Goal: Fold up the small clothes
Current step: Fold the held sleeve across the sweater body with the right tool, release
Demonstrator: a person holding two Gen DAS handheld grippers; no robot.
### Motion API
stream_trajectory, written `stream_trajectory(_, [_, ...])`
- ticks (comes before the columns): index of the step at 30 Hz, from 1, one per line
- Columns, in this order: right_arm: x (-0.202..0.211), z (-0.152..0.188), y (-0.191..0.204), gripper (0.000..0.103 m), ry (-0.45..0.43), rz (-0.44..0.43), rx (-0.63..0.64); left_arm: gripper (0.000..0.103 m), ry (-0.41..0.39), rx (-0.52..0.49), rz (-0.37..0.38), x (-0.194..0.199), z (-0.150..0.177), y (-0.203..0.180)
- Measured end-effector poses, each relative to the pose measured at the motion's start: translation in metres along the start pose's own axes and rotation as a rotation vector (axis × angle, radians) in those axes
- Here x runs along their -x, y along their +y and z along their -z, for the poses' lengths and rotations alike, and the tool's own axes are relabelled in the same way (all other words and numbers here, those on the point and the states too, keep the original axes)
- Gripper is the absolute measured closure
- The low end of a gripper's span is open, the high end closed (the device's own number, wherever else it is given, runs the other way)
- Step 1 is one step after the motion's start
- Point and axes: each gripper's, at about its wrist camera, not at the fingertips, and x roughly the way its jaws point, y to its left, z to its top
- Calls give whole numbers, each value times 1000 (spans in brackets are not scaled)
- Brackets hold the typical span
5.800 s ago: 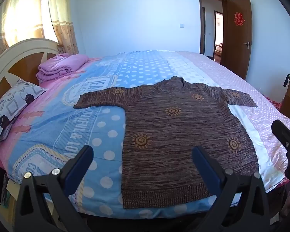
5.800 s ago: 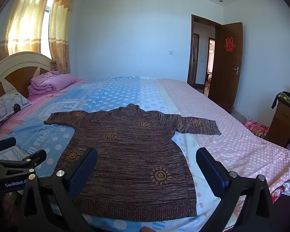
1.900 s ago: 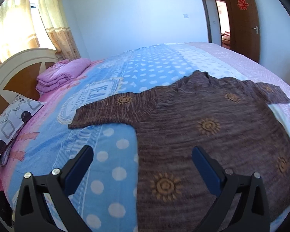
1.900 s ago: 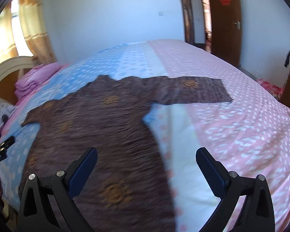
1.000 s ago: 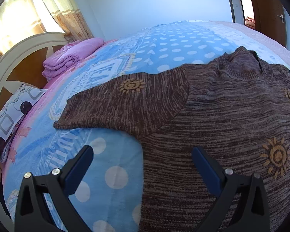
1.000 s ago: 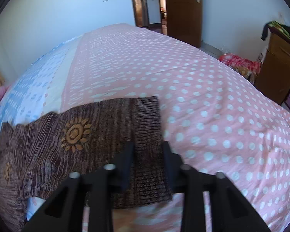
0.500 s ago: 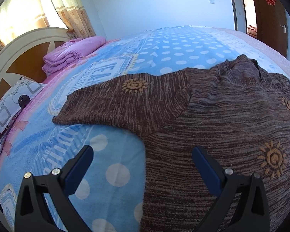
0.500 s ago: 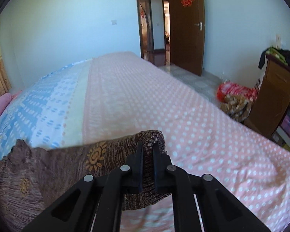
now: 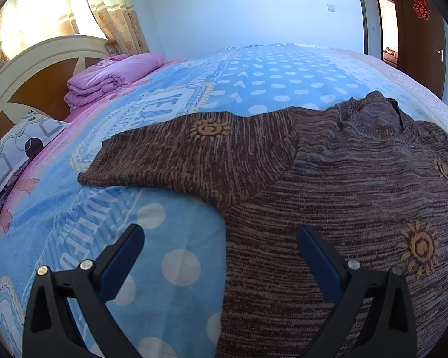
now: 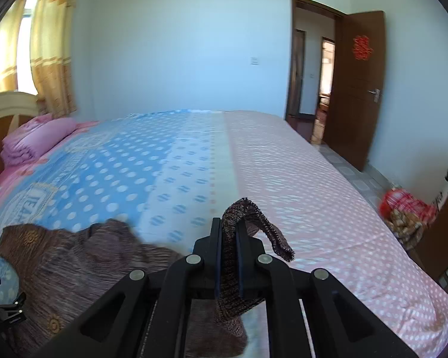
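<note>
A brown knit sweater (image 9: 358, 185) with orange sun motifs lies flat on the bed, its left sleeve (image 9: 188, 155) spread out to the left. My left gripper (image 9: 221, 241) is open and empty, hovering just above the sweater's left armpit edge. My right gripper (image 10: 229, 232) is shut on the cuff of the right sleeve (image 10: 254, 217) and holds it lifted off the bed, the cuff end flopping over to the right. The sweater's body (image 10: 74, 256) lies at the lower left of the right wrist view.
The bed (image 9: 283, 77) has a blue dotted cover, pink on its right side (image 10: 313, 185). Folded pink bedding (image 9: 110, 74) and a pillow (image 9: 15, 149) lie by the headboard (image 9: 35, 68). An open door (image 10: 358, 89) and a dresser (image 10: 445, 232) stand to the right.
My right gripper closed on the right sleeve cuff and has lifted it higher off the bed. My left gripper has stayed open near the left armpit, barely moving.
</note>
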Motion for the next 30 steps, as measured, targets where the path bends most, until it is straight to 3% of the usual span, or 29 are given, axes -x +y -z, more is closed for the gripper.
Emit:
stream_trajectory(8, [-14,12,70,96,23,-74,86,0,6,18,12,-2,1,4])
stream_trajectory(24, [-40,59,146,96,103,-169,111,0,22,17,-8,-6,3,3])
stream_trajectory(30, [-56,81,173,96,128,-173,128,0,57,10,22,-13,3,2])
